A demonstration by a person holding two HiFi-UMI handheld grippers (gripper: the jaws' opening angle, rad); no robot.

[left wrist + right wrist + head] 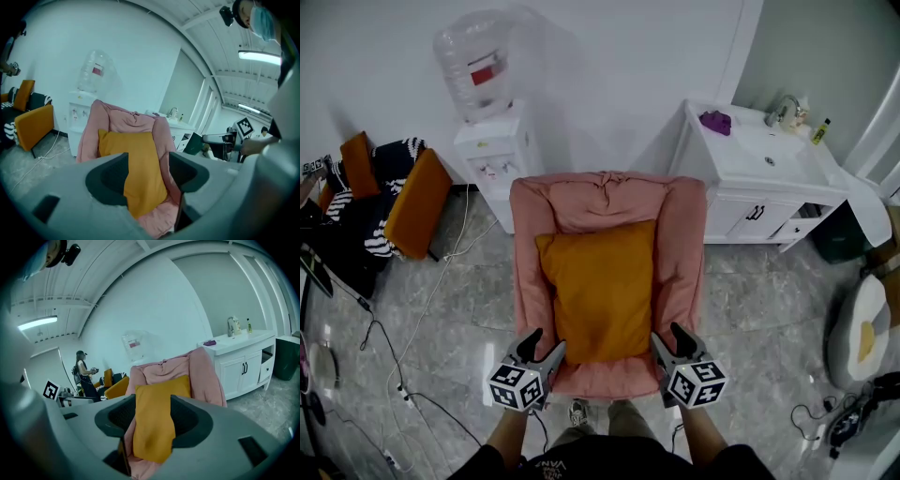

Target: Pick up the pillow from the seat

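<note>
An orange pillow [600, 291] lies on the seat of a pink armchair [680, 244], leaning up against its backrest. My left gripper [544, 345] hovers at the seat's front left corner, just off the pillow's near left corner, jaws open and empty. At the front right corner my right gripper [667, 337] stands open the same way. In the left gripper view the pillow [138, 164] shows beyond the gap of the left gripper [147, 168]. In the right gripper view the pillow [154, 427] shows beyond the right gripper [152, 416]. Neither gripper's pads press on it.
A water dispenser [487, 141] stands behind the armchair to the left. A white sink cabinet [750, 187] is at the back right, with a purple cloth [715, 121] on top. Orange chairs [417, 202] and floor cables [422, 319] lie left. A person [84, 376] stands far off.
</note>
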